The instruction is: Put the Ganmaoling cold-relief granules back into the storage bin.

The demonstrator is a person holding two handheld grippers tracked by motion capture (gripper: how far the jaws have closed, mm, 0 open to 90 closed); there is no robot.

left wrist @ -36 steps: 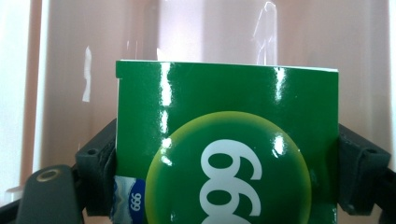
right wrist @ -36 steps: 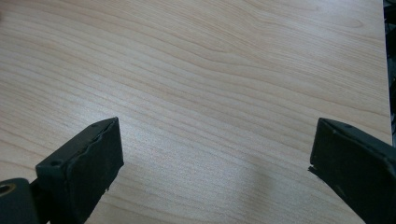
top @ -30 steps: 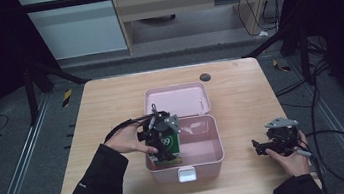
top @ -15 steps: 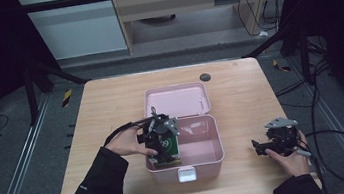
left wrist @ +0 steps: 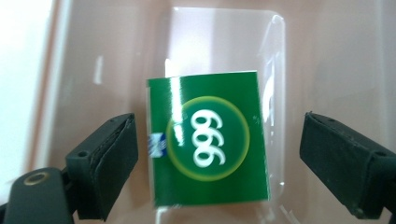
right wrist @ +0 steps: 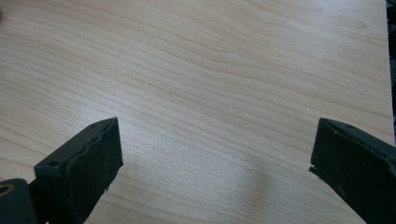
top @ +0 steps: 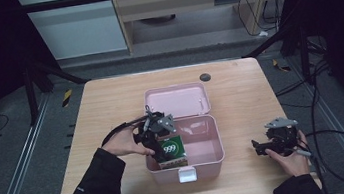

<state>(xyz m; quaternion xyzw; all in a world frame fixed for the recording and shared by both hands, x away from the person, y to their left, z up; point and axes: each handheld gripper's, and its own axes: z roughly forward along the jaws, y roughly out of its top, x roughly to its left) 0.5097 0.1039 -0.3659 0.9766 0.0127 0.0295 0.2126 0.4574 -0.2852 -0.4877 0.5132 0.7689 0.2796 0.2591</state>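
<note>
The green box [left wrist: 208, 144] with the white "999" in a yellow-ringed circle lies in the pink case [top: 209, 165], at the left end of the case's tray as the high view [top: 172, 150] shows it, close against the near-left wall. In the left gripper view it sits between the two black jaws with a clear strip of pink floor on each side, wider on the right, so neither pad presses on it. A small blue mark shows at its left edge (too blurred to read).

The left gripper [top: 158, 139] hangs over that end of the case, pointing down into it, and its jaws have just been opening, with the box lying between them but free of them. The left hand [top: 124, 143] holds it from the left side of the case, a dark sleeve running back toward the table's near edge.

The case's lid [top: 176, 100] is open and lies flat on the wooden table [top: 105, 105] behind the tray.

The right gripper [top: 273, 142] rests well apart, near the table's right edge, in the right hand [top: 289, 157]. Its jaws stand wide apart over bare wood [right wrist: 224, 93], with nothing between them.
</note>
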